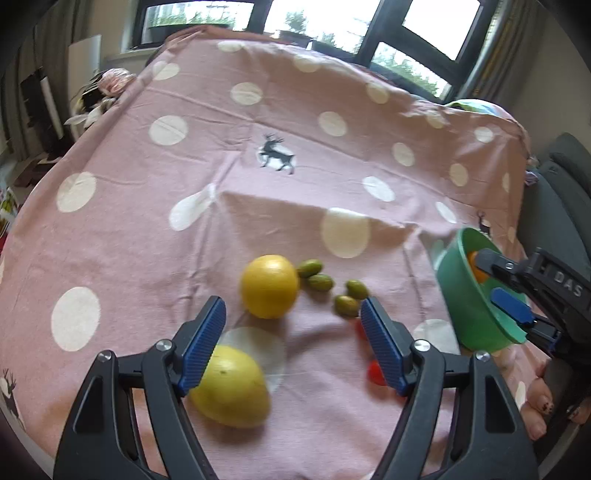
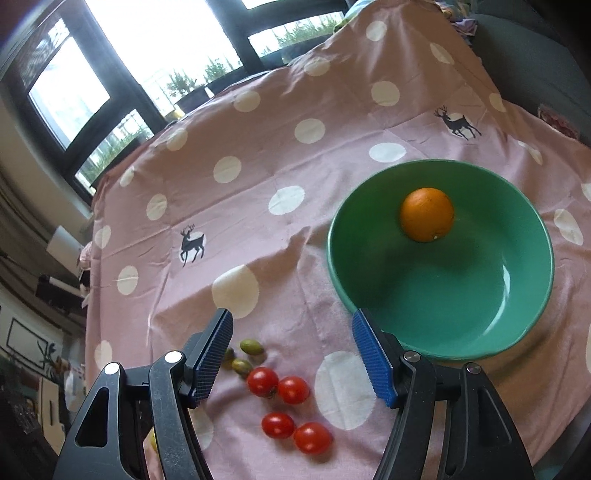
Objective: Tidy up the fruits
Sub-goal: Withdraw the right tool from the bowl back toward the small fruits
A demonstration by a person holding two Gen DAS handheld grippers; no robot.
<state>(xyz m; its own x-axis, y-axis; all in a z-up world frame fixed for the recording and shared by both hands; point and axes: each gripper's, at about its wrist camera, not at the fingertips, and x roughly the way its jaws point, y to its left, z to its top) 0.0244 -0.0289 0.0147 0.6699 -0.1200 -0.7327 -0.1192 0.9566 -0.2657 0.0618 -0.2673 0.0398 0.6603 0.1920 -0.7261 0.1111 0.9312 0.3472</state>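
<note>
A green bowl [image 2: 517, 314] holds one orange [image 2: 427, 214]; the bowl also shows in the left wrist view [image 1: 469, 295]. Two yellow citrus fruits lie on the pink cloth, one farther [image 1: 269, 286] and one nearer [image 1: 232, 387]. Several small green fruits [image 1: 320, 282] lie right of the farther one and show in the right wrist view [image 2: 252, 347]. Several cherry tomatoes [image 2: 291, 389] lie in front of the bowl. My left gripper [image 1: 293, 314] is open and empty above the nearer yellow fruit. My right gripper [image 2: 291, 325] is open and empty above the tomatoes and shows in the left wrist view [image 1: 496, 278] over the bowl.
A pink polka-dot cloth with deer prints [image 1: 277, 153] covers the table. Windows [image 1: 332, 22] stand beyond its far edge. A dark sofa [image 1: 565, 206] is at the right. A person's bare foot [image 1: 539, 410] shows below the table's right edge.
</note>
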